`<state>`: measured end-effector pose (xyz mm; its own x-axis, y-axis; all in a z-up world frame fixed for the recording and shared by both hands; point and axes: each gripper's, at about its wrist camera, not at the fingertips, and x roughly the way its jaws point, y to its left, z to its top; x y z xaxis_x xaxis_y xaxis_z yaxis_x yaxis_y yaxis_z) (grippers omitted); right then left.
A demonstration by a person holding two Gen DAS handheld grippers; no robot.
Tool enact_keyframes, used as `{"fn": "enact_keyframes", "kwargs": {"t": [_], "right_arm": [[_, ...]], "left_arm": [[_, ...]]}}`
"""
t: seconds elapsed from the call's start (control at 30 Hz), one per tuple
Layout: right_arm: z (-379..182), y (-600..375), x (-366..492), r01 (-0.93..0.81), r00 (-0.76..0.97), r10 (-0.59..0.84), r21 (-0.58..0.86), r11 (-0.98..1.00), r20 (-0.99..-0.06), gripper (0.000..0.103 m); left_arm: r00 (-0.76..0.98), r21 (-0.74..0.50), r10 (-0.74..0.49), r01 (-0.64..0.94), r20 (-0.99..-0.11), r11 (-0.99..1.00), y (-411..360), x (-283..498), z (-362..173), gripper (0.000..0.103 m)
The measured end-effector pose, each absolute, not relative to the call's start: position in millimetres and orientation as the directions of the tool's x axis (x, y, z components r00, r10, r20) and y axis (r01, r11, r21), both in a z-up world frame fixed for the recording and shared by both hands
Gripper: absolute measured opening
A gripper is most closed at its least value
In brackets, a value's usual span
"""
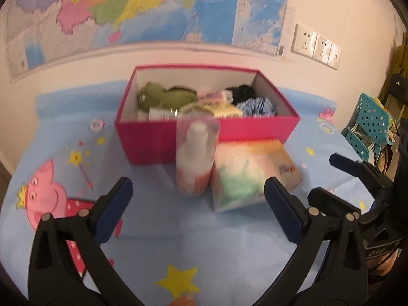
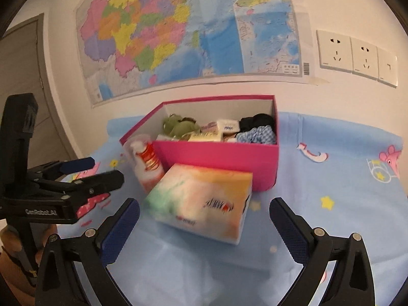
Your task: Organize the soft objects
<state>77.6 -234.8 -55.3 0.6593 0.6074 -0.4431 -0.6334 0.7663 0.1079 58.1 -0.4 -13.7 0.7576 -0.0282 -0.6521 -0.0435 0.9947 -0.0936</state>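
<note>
Pink box (image 2: 216, 158) is sitting on the blue cloth (image 2: 331, 216), already holding a green plush toy (image 2: 179, 126), small packs and scrunchies, while a tissue pack (image 2: 201, 201) and bottle (image 2: 146, 162) are waiting in front. Both the left gripper (image 1: 199, 204) and right gripper (image 2: 204, 227) are hanging released and empty, so the step in hand is likely reaching; next, the right fingers (image 2: 121, 227) need to straddle the tissue pack and squeeze gently.

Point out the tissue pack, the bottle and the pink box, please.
tissue pack (image 2: 201, 201): right wrist view, on its top face.
bottle (image 1: 195, 158): left wrist view, on its white body.
pink box (image 2: 216, 153): right wrist view, on its near outer wall.
</note>
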Motion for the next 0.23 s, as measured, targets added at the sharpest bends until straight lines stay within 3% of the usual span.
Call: {"fn": "enact_keyframes", "kwargs": {"t": [0.23], "right_arm": [[-67, -227, 68, -0.650, 0.630, 0.613, 0.107, 0.752, -0.477, 0.103]], "left_arm": [[0.760, -0.063, 0.018, -0.078, -0.650, 0.995, 1, 44, -24, 0.103]]}}
